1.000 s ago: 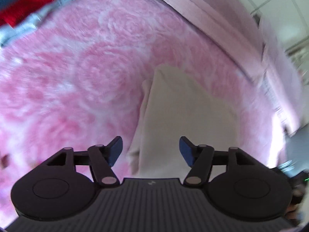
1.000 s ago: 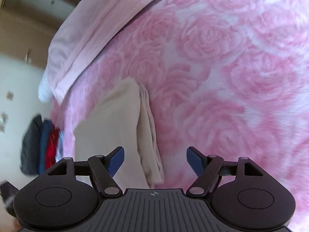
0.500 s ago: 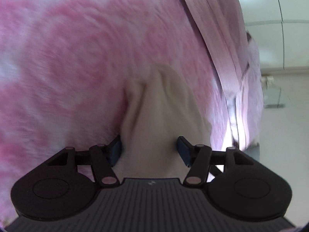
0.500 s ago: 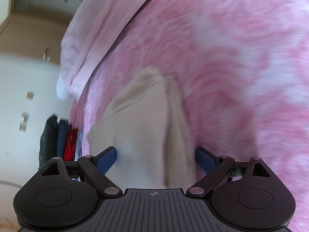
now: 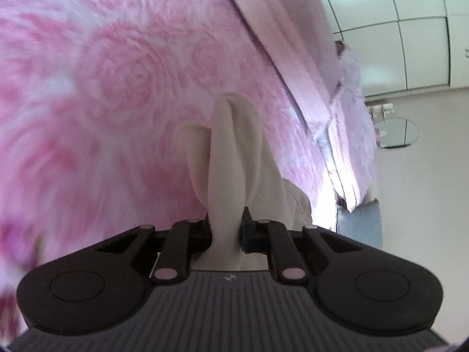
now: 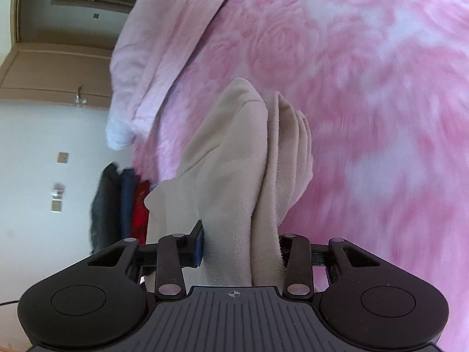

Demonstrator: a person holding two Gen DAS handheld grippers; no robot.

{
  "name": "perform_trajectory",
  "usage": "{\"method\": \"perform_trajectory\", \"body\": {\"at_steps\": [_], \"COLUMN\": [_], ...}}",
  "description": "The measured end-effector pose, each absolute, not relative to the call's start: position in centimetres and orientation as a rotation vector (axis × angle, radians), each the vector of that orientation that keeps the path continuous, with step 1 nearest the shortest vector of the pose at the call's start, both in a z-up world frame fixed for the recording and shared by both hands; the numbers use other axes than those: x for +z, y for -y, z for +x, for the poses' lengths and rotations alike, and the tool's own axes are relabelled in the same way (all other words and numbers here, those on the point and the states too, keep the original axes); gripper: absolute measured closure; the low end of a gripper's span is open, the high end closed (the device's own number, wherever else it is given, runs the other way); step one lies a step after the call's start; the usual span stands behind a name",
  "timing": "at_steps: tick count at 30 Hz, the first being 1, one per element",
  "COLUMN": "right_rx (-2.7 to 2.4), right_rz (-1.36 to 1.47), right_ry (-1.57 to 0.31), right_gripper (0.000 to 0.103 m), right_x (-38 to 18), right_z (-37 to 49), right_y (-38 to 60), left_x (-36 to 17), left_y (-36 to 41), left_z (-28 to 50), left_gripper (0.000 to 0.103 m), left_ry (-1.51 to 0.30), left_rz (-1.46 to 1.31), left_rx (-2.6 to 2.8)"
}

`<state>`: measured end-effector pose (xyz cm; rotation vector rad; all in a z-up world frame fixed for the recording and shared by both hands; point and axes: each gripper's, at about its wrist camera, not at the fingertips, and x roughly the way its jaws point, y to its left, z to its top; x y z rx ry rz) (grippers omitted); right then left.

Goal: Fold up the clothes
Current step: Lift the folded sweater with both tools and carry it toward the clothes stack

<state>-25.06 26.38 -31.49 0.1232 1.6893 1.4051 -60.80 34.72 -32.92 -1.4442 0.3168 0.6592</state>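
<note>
The folded cream garment (image 5: pixel 231 158) is pinched at its near edge by both the left gripper (image 5: pixel 226 228) and the right gripper (image 6: pixel 240 243) — jaws closed on bunched layers — above the pink rose blanket (image 6: pixel 366 88). Even tension should be kept, so no layer slips.

Left wrist cam: mounted behind the left claw (image 5: pixel 225 231), looks forward along its fingers, close over the pink rose blanket (image 5: pixel 102 88). The cream cloth (image 5: pixel 234 152) fills centre frame, right at the lens. Horizon rolled; white wall panels (image 5: pixel 410 29) and a round mirror (image 5: pixel 395 133) sit at the right edge.

Right wrist cam: same mount behind the right claw (image 6: pixel 240 246), also close over the blanket (image 6: pixel 366 88), cloth (image 6: pixel 234 161) centred. A door (image 6: pixel 58 70) and a stack of dark clothes (image 6: pixel 123 205) sit at the left edge.

Shared: cloth, blanket, and the pale pink folded cover (image 5: pixel 293 44) (image 6: pixel 161 44), seen from opposite sides.
</note>
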Motion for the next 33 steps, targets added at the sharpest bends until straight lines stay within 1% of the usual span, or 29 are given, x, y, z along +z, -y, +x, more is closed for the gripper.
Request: {"method": "perform_trajectory", "body": {"at_steps": [4, 9, 12, 16, 19, 22, 28, 33], "right_rx": [1.395, 1.378, 1.416, 1.497, 1.557, 1.588, 1.542, 1.499], "right_rz": [0.129, 0.141, 0.162, 0.162, 0.146, 0.143, 0.228, 0.294], "right_ry": [-1.702, -1.729, -1.737, -1.702, -1.677, -1.662, -1.643, -1.596], "right_gripper": [0.065, 0.065, 0.065, 0.065, 0.065, 0.065, 0.065, 0.065], "right_x": [-26.1, -20.1, -17.3, -14.5, -13.2, -12.6, -12.1, -12.0], "right_z": [-27.5, -30.5, -32.1, -35.9, -39.7, -44.6, -55.0, -62.0], "right_y": [-20.6, -15.2, -14.4, -16.7, -20.1, -23.3, -29.9, -35.2], "left_x": [-27.6, -21.6, -18.0, -15.0, -13.7, -12.8, -10.5, -9.6], "left_y": [-28.7, -25.6, -23.8, -25.0, -27.3, -31.0, -41.5, -49.8], "left_z": [-63.8, -67.9, -70.4, -74.6, -79.2, -84.1, -93.6, -98.7], "left_gripper": [0.092, 0.092, 0.092, 0.092, 0.092, 0.092, 0.092, 0.092], "left_ry": [-0.308, -0.278, -0.260, -0.190, -0.145, -0.139, -0.198, -0.251], "left_rz": [-1.438, -1.395, -1.367, -1.318, -1.301, -1.290, -1.250, -1.207], "left_rx": [0.665, 0.676, 0.682, 0.726, 0.753, 0.756, 0.705, 0.659]}}
